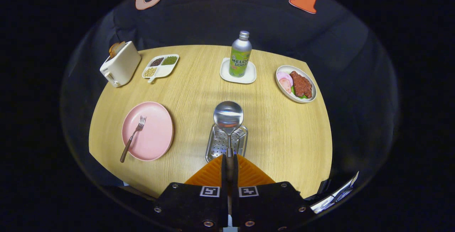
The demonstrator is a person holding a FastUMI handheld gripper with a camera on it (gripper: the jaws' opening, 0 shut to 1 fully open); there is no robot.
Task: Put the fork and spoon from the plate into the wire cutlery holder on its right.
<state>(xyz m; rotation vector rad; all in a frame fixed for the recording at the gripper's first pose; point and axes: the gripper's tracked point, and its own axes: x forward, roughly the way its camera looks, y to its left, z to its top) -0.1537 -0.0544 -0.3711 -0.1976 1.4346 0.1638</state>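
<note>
Scanning from the nine o'clock side of the desk [277, 139] across to three: a toaster [121, 65] with bread in its slot sits at about ten o'clock, with a divided snack tray [160, 65] just beside it. Nearer, at about eight o'clock, lies the pink plate [148, 131], and the fork [133, 138] rests on it, tines pointing away and handle overhanging the near rim. At centre, the claw [229, 168] is pressed together on the handle of the spoon [228, 117], whose bowl stands up just ahead of the fingers, over the wire cutlery holder [226, 143]. The holder sits on the desk directly beyond the fingers, well apart from the plate. At twelve o'clock a soda bottle [240, 54] stands on a small white coaster dish [238, 72], and toward two o'clock is an oval dish of food [295, 83].

By my reckoning the task is under halfway: the spoon is lifted off the plate and poised at the holder but not yet released, and the fork is untouched.
</note>
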